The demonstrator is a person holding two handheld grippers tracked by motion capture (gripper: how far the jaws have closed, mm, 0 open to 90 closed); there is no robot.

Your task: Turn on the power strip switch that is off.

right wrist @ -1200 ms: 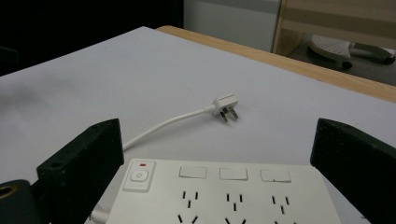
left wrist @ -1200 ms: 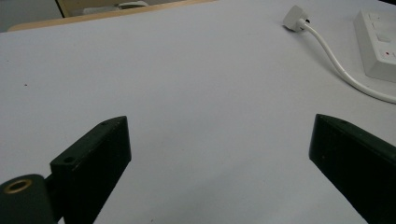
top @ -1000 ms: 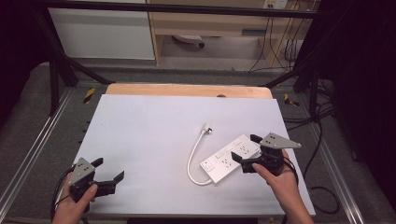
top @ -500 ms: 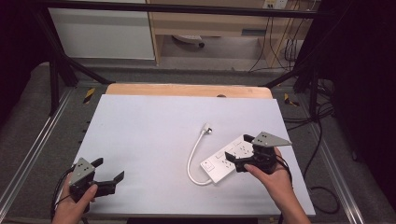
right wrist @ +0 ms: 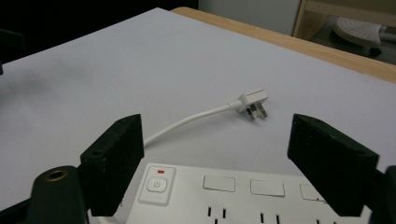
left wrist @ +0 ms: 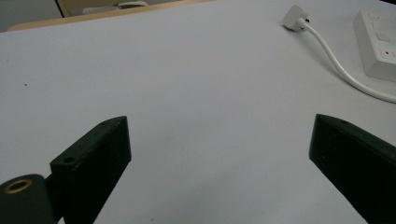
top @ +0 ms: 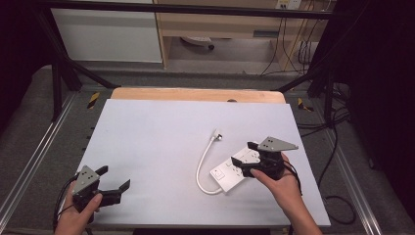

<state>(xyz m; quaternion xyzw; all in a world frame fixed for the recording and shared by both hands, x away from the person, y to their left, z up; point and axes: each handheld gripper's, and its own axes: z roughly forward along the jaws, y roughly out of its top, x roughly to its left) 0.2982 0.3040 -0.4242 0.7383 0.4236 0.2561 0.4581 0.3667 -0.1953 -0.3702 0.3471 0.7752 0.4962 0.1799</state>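
A white power strip lies on the white table top, right of centre. Its white cable loops left and back to a three-pin plug lying loose. My right gripper hovers open over the strip's right end. In the right gripper view the strip, with a switch and red light at its left end, lies just under the spread jaws, and the plug rests beyond. My left gripper is open at the front left, over bare table. From there the plug and strip are far right.
A wooden strip runs along the table's back edge. Behind it stand a white cabinet and a wooden shelf unit. Black frame posts and cables sit to the right of the table.
My right gripper has slid a little left and nearer, further over the power strip's end. The left gripper, strip and plug have stayed put.
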